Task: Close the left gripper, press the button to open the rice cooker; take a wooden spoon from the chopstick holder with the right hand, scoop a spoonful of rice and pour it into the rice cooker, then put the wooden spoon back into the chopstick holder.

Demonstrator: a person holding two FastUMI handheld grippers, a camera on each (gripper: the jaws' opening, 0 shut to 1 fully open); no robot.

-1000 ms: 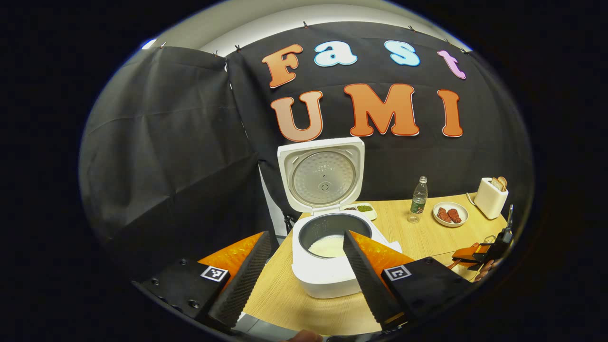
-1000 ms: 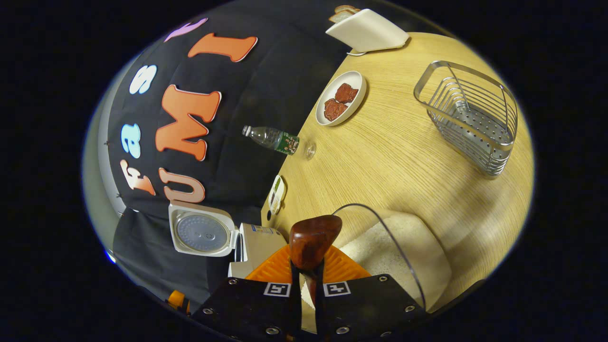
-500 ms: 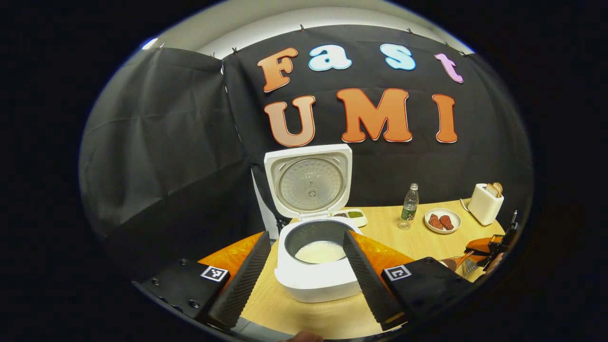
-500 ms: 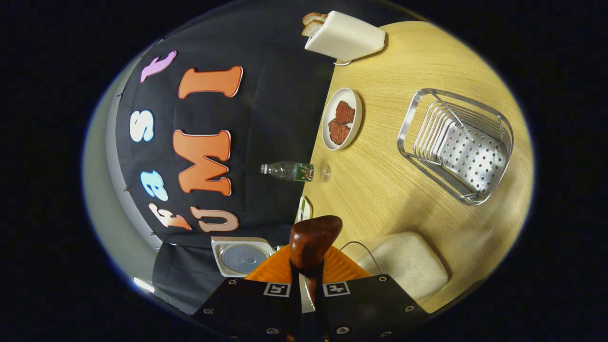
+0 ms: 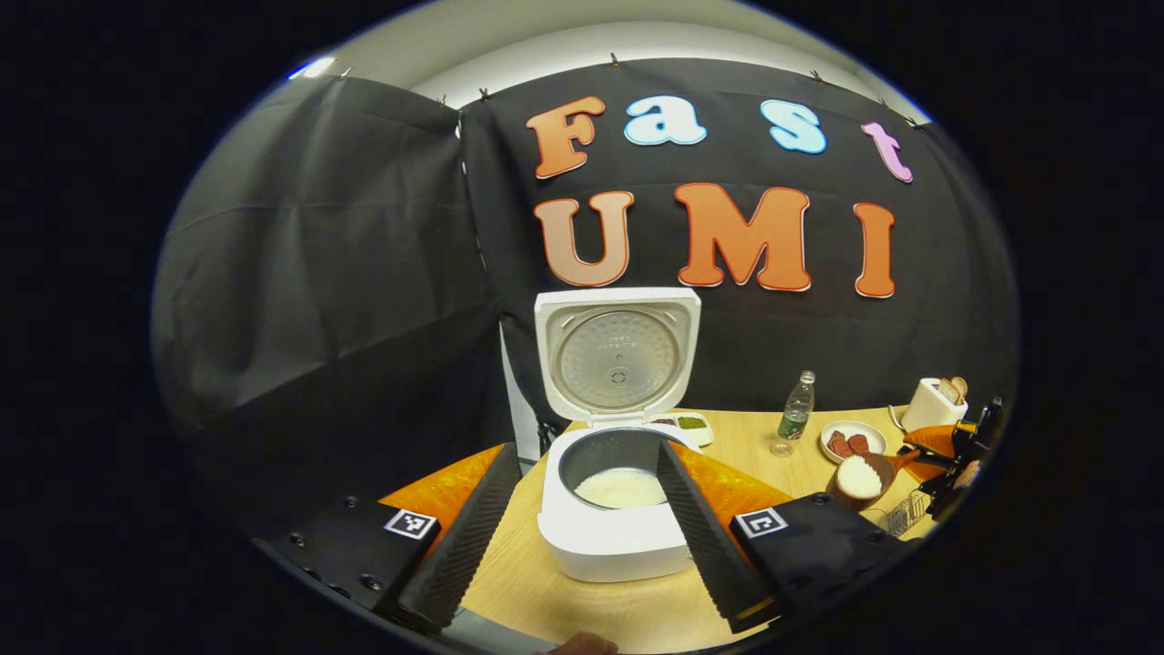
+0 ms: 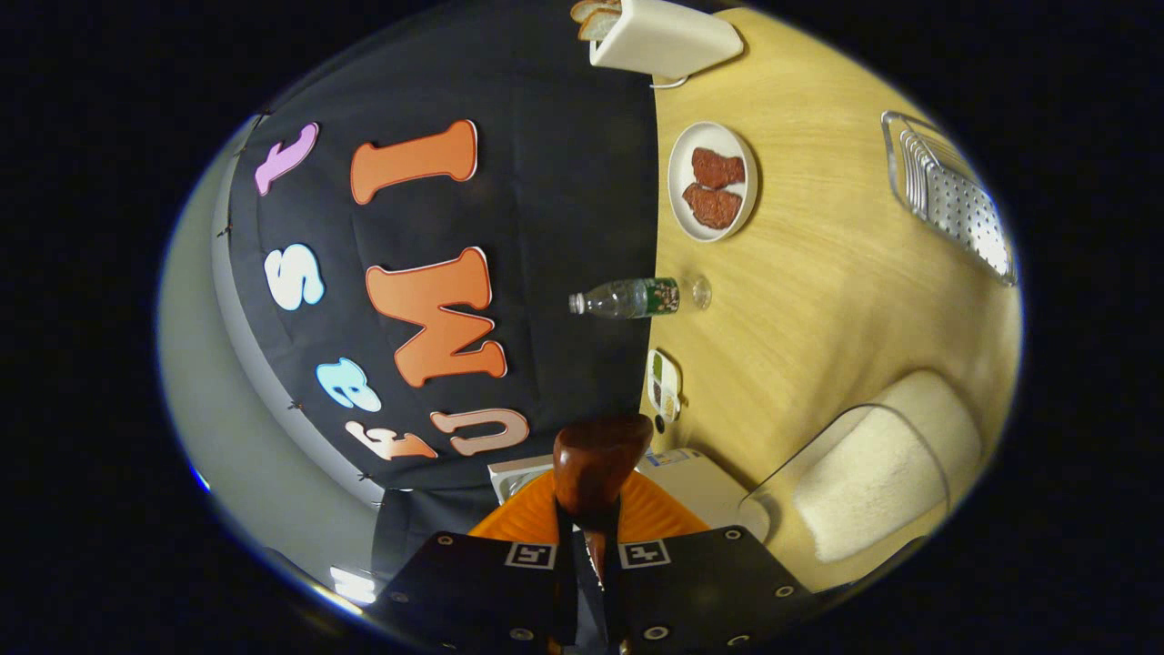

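Wooden and stiff, the spoon is a light thing with a smooth dark finish, so it is likely to twist or slide between flat pads unless it is clamped firmly on the handle, well back from the bowl. That is how the right tool has it in the right gripper view: the two fingers are drawn almost together with the handle pinched between them and the rounded wood jutting forward past the tips. In the left gripper view the spoon's bowl shows heaped with white rice, out at the right side of the bench, with the right tool behind it. The load is loose grain, so any tilt or jolt would probably spill it; the bowl needs to stay level until it is over the pot.

The rice cooker stands on the bench with its lid swung up and upright, and a layer of rice lies in the inner pot. The loaded spoon sits well apart from the cooker, off to its right. The left tool hangs just in front of the cooker with its fingers spread wide and nothing between them. The rice container, a clear tub, lies beside the right tool.
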